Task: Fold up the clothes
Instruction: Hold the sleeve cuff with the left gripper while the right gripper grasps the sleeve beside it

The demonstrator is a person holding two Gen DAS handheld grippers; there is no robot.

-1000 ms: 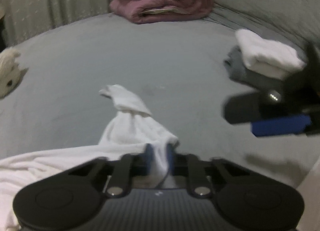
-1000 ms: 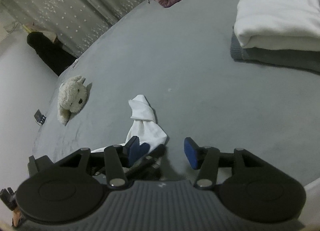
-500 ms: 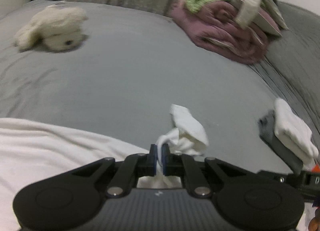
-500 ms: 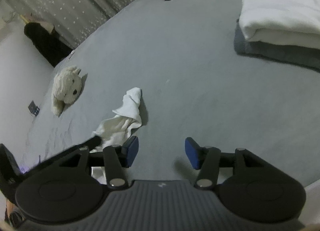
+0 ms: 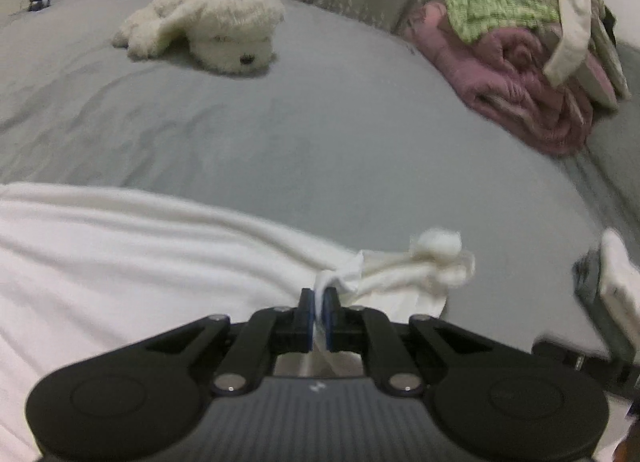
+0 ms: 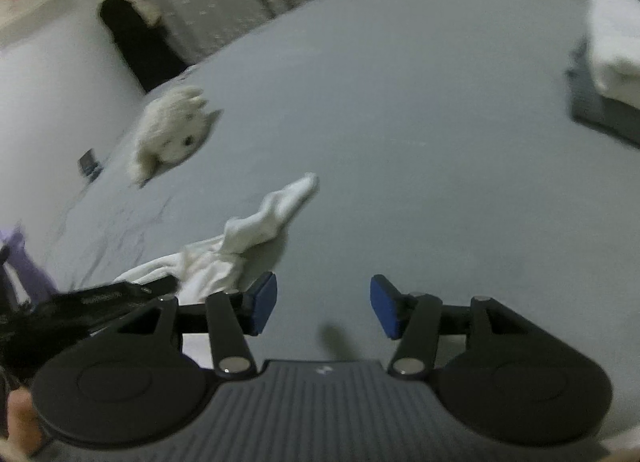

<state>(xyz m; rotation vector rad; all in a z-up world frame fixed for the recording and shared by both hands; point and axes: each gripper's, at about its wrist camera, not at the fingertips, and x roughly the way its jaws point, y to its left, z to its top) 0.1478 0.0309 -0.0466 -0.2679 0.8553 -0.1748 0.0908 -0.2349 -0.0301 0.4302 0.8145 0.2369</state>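
white garment (image 5: pixel 120 262) pinched in left gripper (image 5: pixel 319 316) jaws; right gripper (image 6: pixel 323 304) jaws apart, empty

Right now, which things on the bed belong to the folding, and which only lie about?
Folding:
- white cloth garment, pinched by left gripper
- open right gripper
- folded white and grey stack

Lying about:
- cream plush toy dog
- pink blanket bundle

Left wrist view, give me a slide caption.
Left gripper pinches a white garment on the grey bed, plush toy beyond.
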